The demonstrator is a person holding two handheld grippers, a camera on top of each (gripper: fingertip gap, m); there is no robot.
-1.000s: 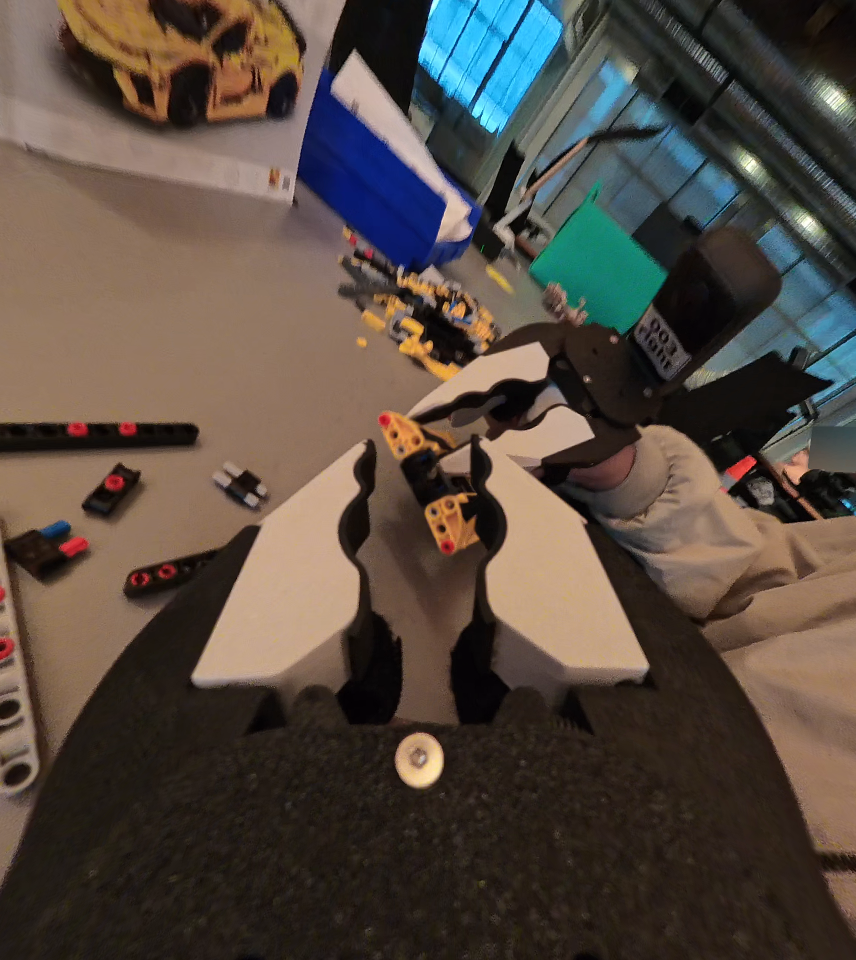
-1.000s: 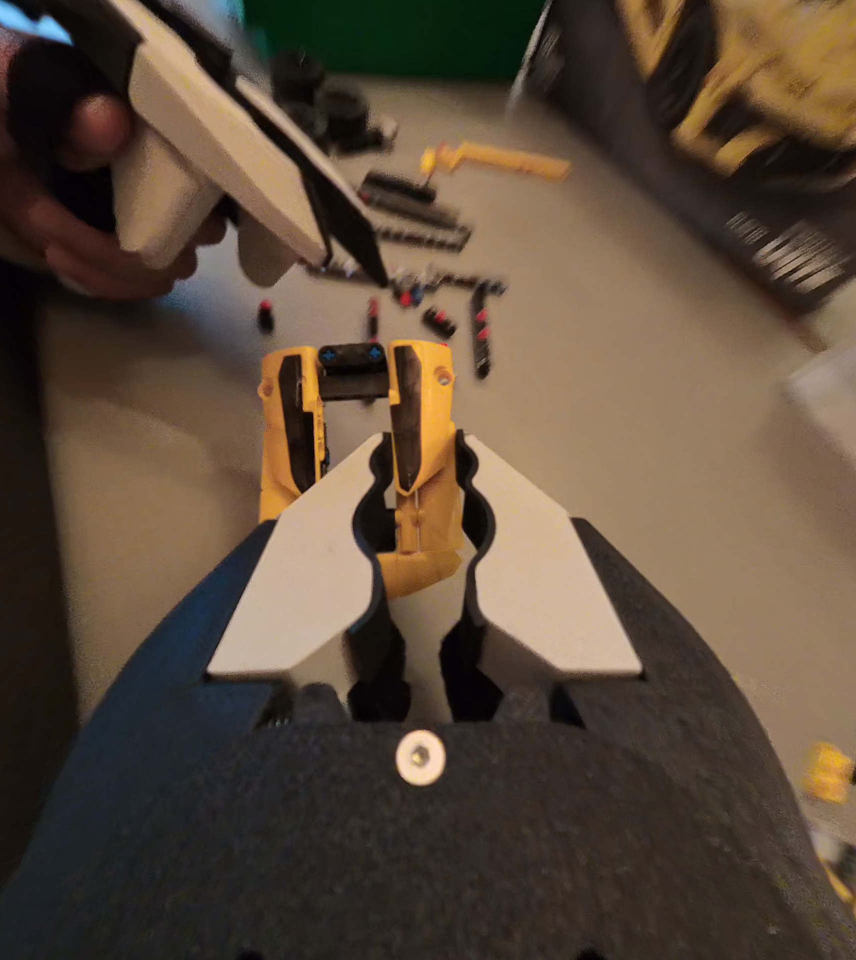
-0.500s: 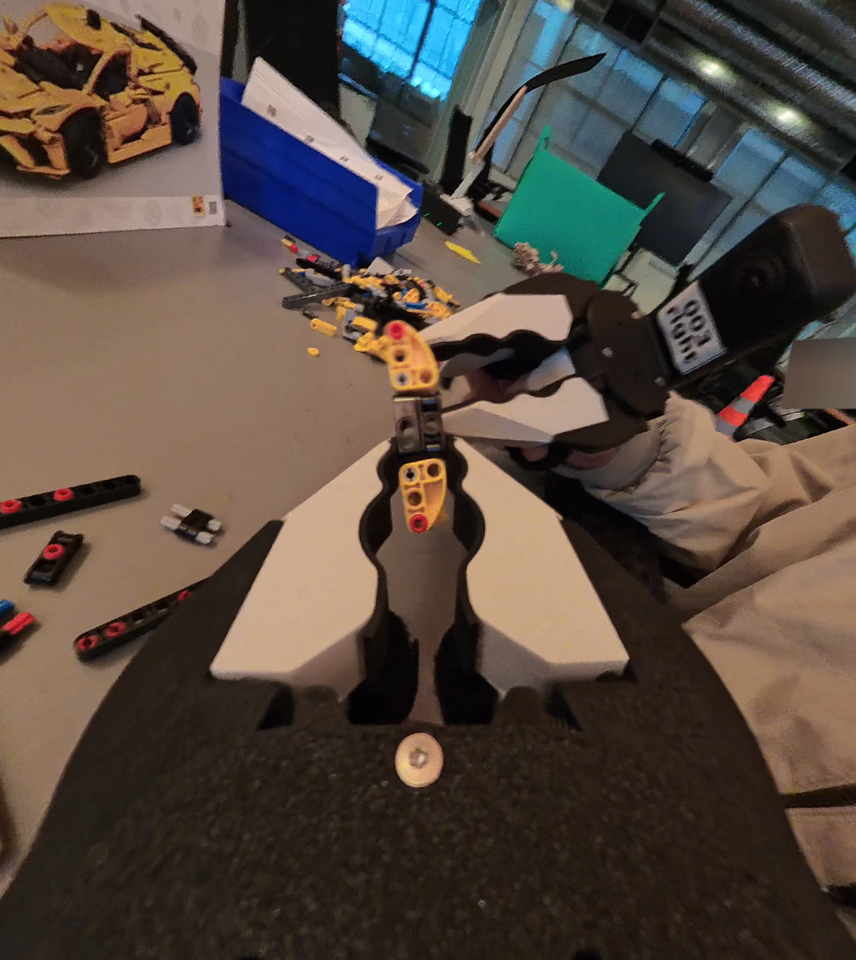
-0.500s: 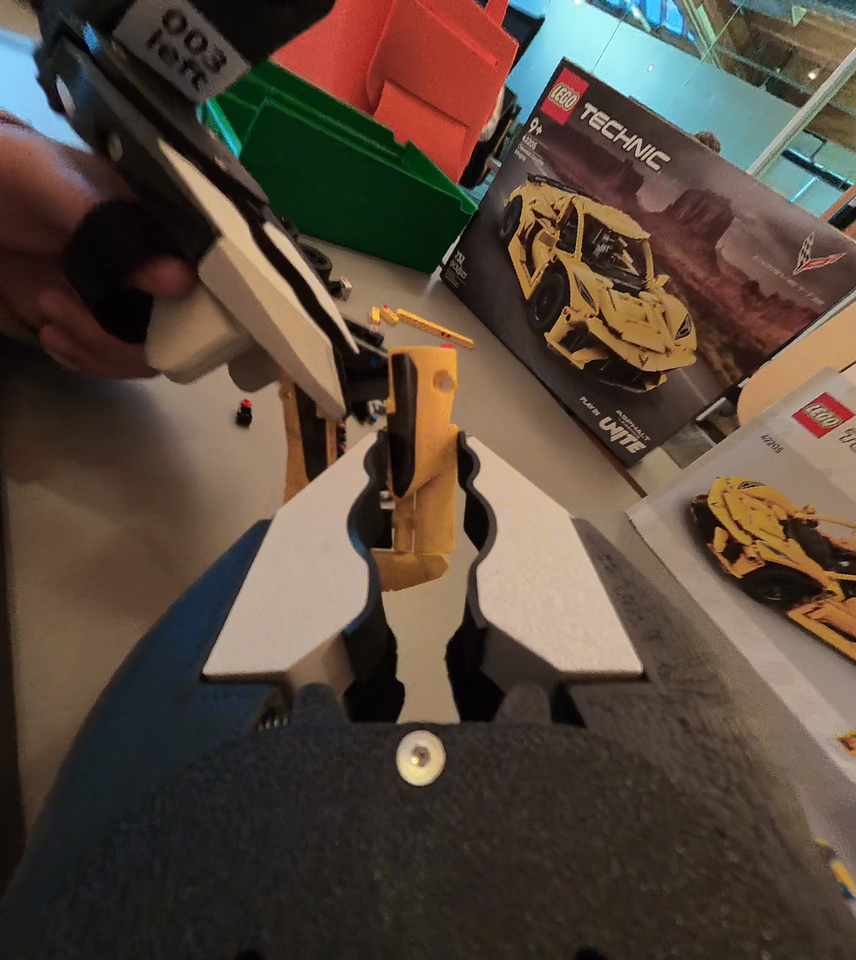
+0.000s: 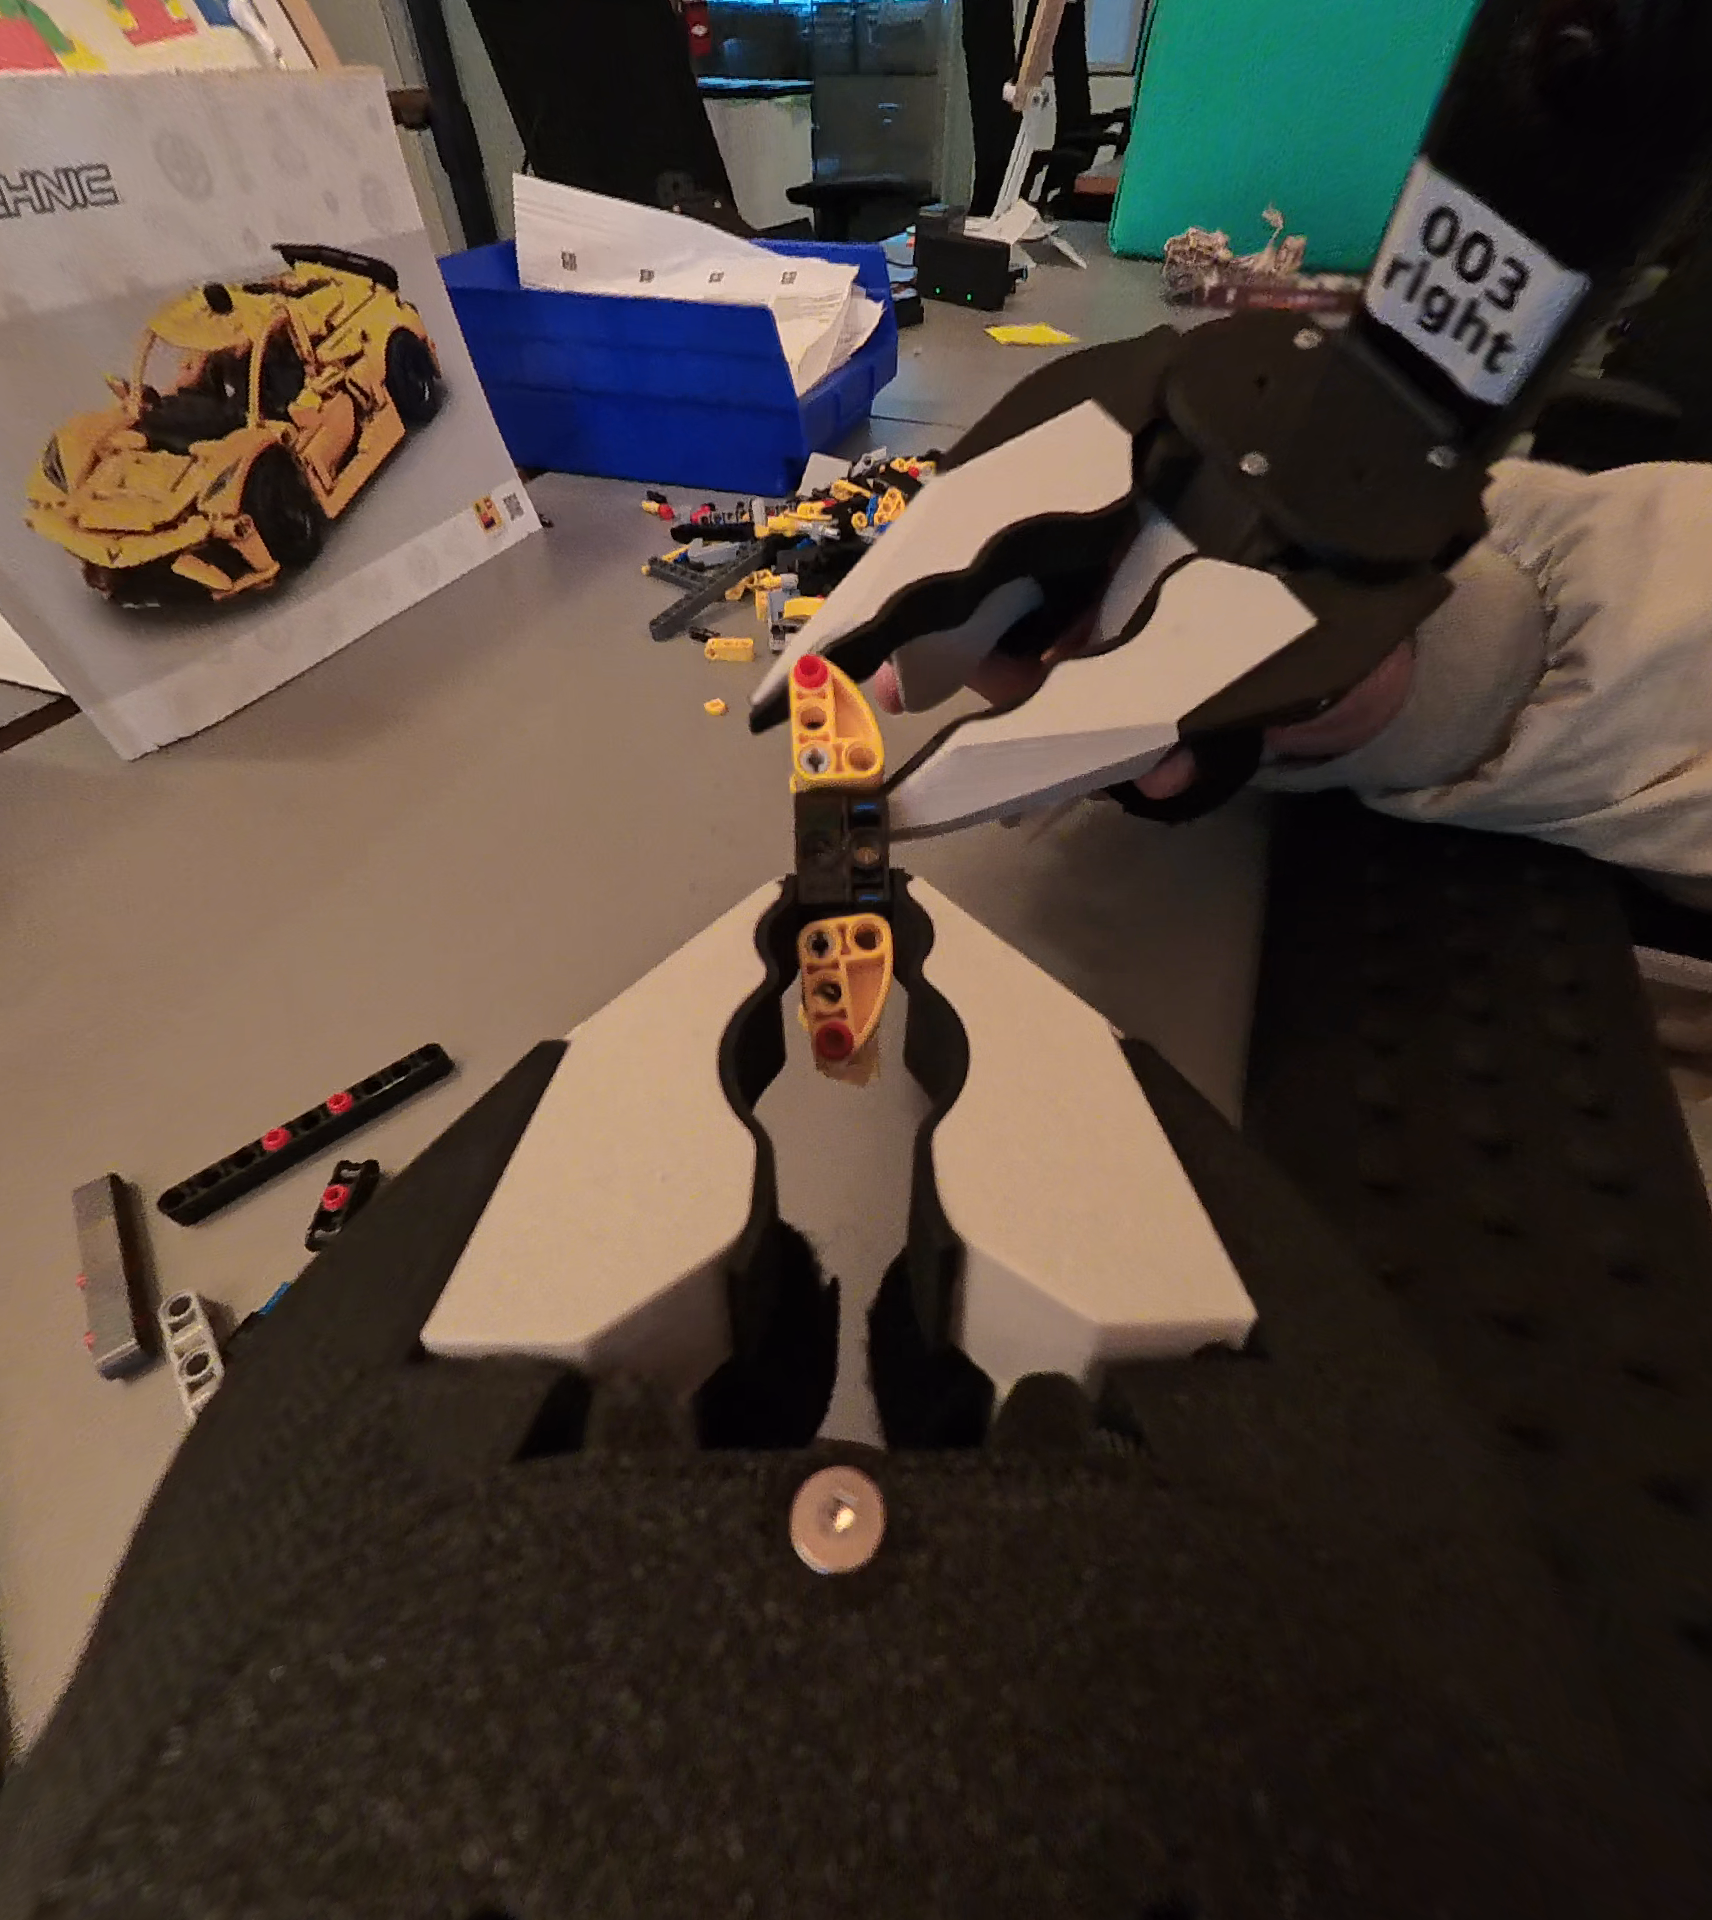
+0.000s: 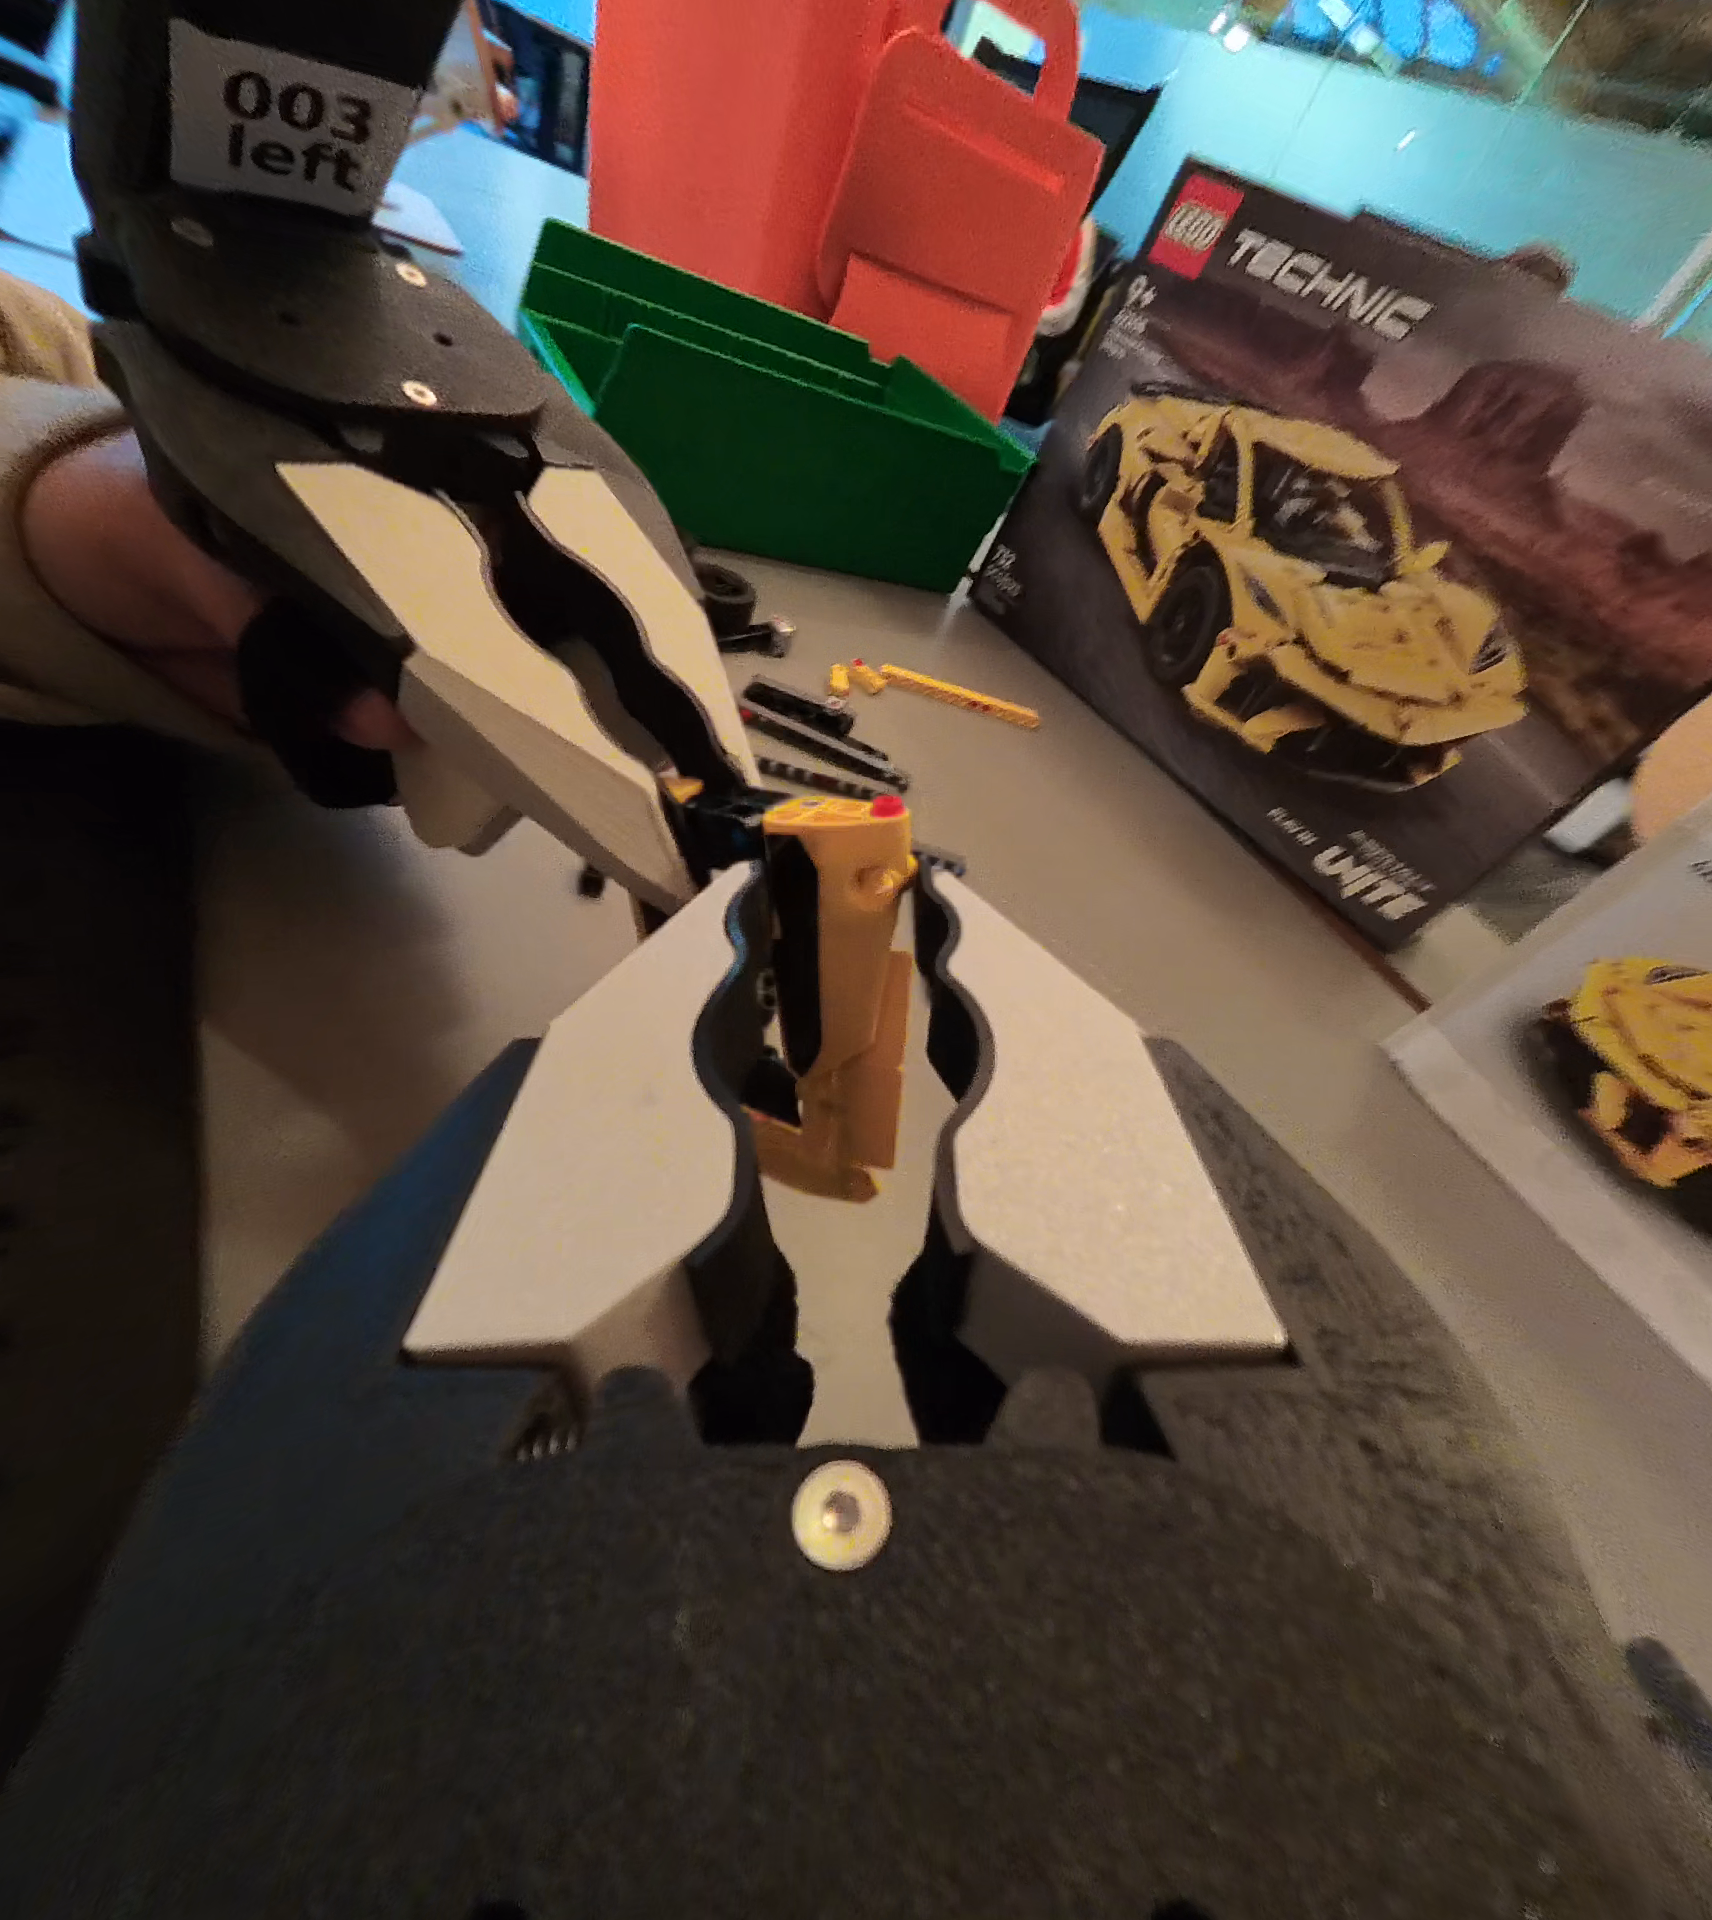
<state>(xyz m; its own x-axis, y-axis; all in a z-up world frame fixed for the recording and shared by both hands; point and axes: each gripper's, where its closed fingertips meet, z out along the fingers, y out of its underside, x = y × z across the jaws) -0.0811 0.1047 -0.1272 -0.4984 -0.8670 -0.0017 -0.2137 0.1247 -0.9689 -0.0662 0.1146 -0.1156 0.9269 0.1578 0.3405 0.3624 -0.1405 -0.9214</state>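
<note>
On the tabletop a box is propped far left. Above it, the yellow-and-black assembly is clamped at opposite ends by the jaws of both the left gripper and right gripper.

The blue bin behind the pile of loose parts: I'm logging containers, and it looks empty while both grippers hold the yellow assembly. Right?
Not empty: the left wrist view shows the blue bin holding white paper sheets. Both grippers do hold the yellow assembly.

Left gripper and right gripper clamped, tips meeting.
</note>
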